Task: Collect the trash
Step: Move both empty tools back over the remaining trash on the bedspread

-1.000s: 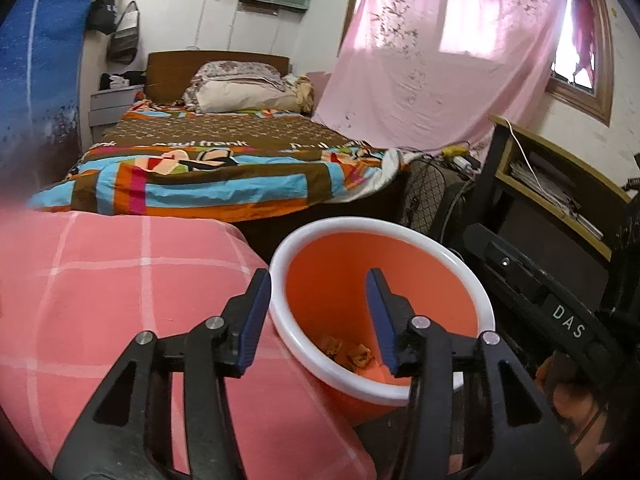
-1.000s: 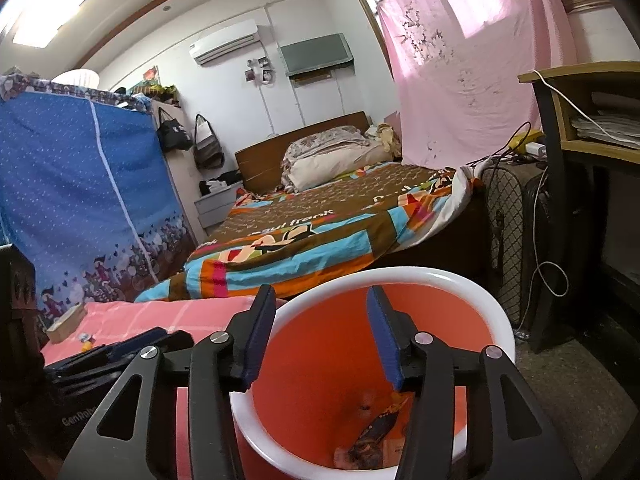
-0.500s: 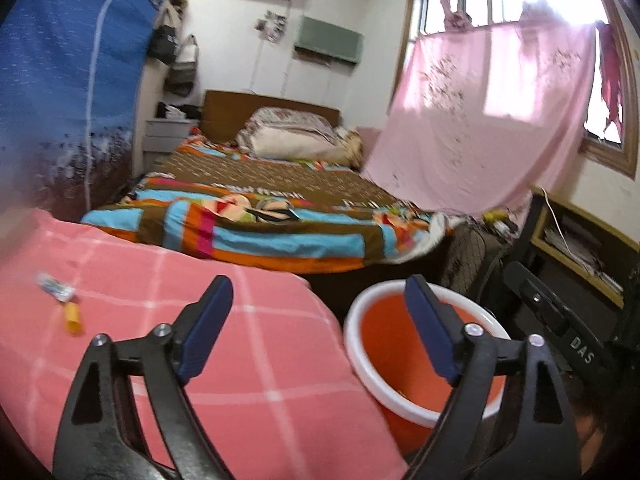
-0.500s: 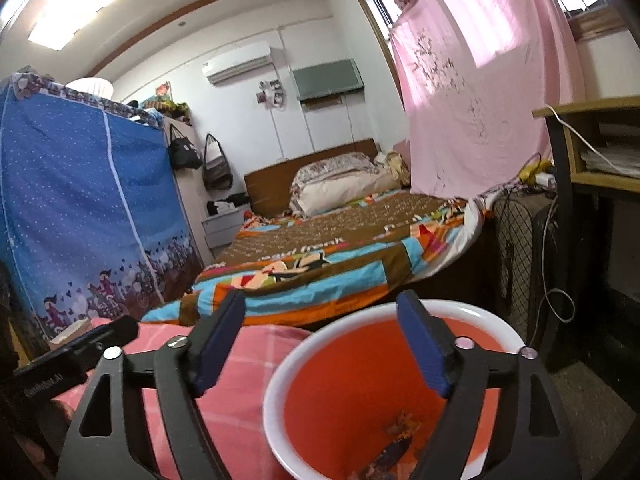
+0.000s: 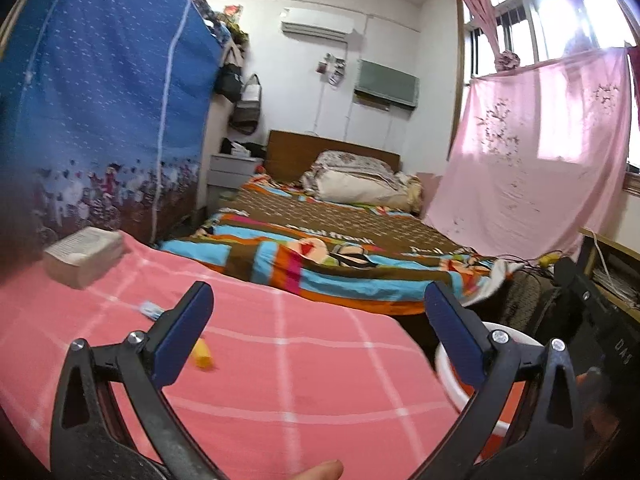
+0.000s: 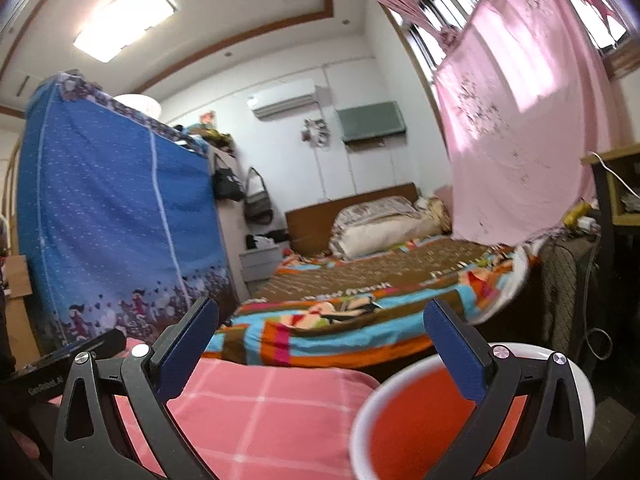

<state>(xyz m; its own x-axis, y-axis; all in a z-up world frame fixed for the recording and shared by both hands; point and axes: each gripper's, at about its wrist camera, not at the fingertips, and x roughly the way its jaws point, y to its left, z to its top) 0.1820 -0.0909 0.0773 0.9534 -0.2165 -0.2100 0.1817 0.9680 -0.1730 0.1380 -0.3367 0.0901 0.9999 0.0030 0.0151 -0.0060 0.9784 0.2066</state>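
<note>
Left gripper [image 5: 316,320] jaws spread wide, nothing between them, hovering over pink checked cloth [image 5: 280,368]. Small yellow scrap [image 5: 202,356] on the cloth just past its left finger; a blue-white wrapper [image 5: 151,309] a bit farther off, same side. White box [image 5: 82,256] far left. Orange bucket [image 5: 452,376] with white rim low to the right, behind right finger. Right gripper [image 6: 320,336] also wide apart, empty, right finger over the bucket [image 6: 420,428] opening; contents not visible.
</note>
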